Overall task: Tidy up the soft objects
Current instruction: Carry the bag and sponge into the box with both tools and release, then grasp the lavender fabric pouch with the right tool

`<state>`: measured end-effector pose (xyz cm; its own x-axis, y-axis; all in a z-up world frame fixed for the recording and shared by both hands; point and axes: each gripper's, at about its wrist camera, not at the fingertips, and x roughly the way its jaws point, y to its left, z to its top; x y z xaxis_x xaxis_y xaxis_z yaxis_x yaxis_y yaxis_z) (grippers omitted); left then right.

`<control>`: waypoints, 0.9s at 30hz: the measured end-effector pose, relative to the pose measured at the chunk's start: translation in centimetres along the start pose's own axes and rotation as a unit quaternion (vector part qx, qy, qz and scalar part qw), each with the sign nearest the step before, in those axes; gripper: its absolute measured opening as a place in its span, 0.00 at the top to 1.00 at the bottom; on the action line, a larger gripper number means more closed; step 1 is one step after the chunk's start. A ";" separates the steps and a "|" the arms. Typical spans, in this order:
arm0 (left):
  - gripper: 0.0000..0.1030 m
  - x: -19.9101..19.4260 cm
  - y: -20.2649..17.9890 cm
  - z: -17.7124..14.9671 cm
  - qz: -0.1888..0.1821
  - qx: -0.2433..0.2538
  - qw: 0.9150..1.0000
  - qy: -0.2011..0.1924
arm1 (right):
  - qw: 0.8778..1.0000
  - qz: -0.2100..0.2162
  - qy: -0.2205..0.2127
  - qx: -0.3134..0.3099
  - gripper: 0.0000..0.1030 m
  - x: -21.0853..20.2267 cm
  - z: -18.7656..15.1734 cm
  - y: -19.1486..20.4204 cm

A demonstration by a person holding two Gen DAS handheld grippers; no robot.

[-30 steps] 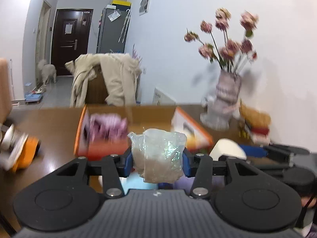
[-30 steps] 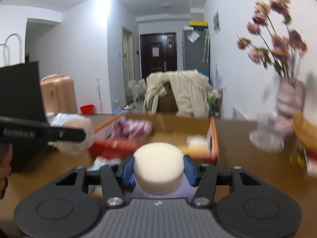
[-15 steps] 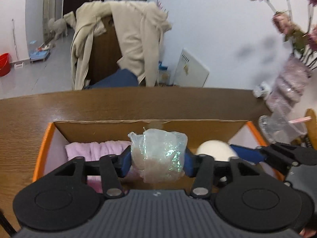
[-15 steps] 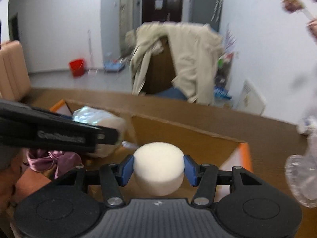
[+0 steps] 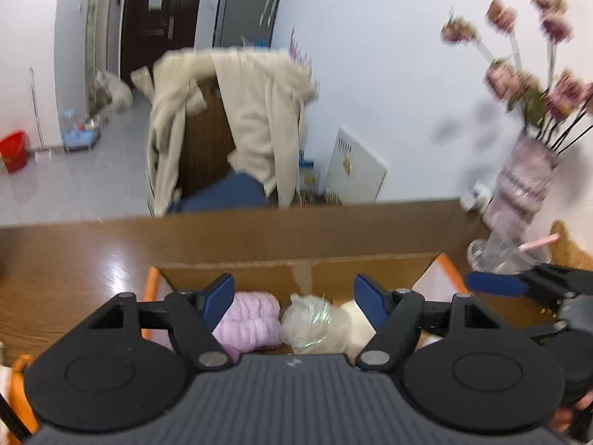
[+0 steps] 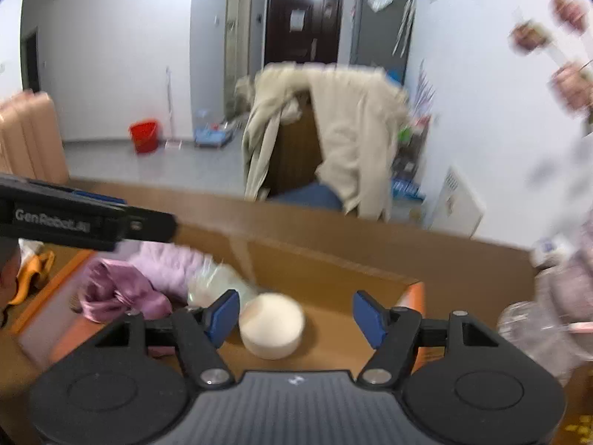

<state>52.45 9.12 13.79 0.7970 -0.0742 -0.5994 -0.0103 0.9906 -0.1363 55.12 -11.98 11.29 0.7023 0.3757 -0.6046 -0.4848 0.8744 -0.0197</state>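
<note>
- Where half a second ago the left gripper (image 5: pixel 292 296) pinched the plastic-wrapped bundle (image 5: pixel 313 320), its blue pads (image 5: pixel 218 294) now stand spread with nothing pressed between them; the jaws have just been opening, and the bundle lies loose below, inside the cardboard box (image 5: pixel 296 269).
- Likewise the right gripper (image 6: pixel 295 311) has let go: its jaws have just been opening, and the white round sponge (image 6: pixel 272 324) that they squeezed sits free on the box floor, nearer the left pad (image 6: pixel 222 313) but seemingly not gripped by it.
- At 9 o'clock of the bundle, in the left wrist view, lies the lilac knitted piece (image 5: pixel 246 320); at 3 o'clock the sponge peeks out, touching or nearly touching it.
- From the right wrist view a purple satin cloth (image 6: pixel 115 291) sits at 9 o'clock of the sponge, against the box's orange-edged side.
- Beyond the box at 2 o'clock stands the flower vase (image 5: pixel 522 189) on the wooden table (image 5: pixel 74 259).
- Judgement: both soft things are delivered, so this pair is done; next comes pulling clear and looking for whatever remains outside.
</note>
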 end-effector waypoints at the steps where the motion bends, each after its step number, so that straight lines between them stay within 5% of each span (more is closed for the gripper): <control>1: 0.27 -1.7 -0.3 0.1 0.001 0.003 1.000 -0.011 | 1.000 -0.005 -0.013 0.001 0.31 -1.9 0.2 -0.2; 6: 0.24 -11.0 -2.9 -1.6 0.005 0.035 0.997 -0.069 | 0.996 -0.017 -0.086 0.007 0.22 -12.7 -0.8 -0.4; 14: 0.17 -22.9 -6.8 -14.7 -0.004 0.069 0.987 -0.145 | 0.989 -0.015 -0.146 0.005 0.17 -22.5 -11.9 3.2; 19: 0.14 -25.9 -8.4 -24.0 -0.005 0.077 0.986 -0.146 | 0.987 -0.015 -0.156 0.021 0.15 -25.6 -21.0 6.1; 22: 0.14 -26.2 -8.3 -28.3 -0.007 0.061 0.992 -0.113 | 0.990 -0.012 -0.136 0.039 0.15 -26.1 -25.5 7.3; 27: 0.15 -25.6 -8.5 -30.8 -0.008 0.061 0.994 -0.085 | 0.993 -0.003 -0.105 0.046 0.15 -26.3 -29.0 7.6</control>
<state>13.51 -0.96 6.05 0.8872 -0.0796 -0.4545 0.0679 0.9968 -0.0419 17.86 -24.13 3.95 0.8031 0.4181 -0.4245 -0.4373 0.8975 0.0566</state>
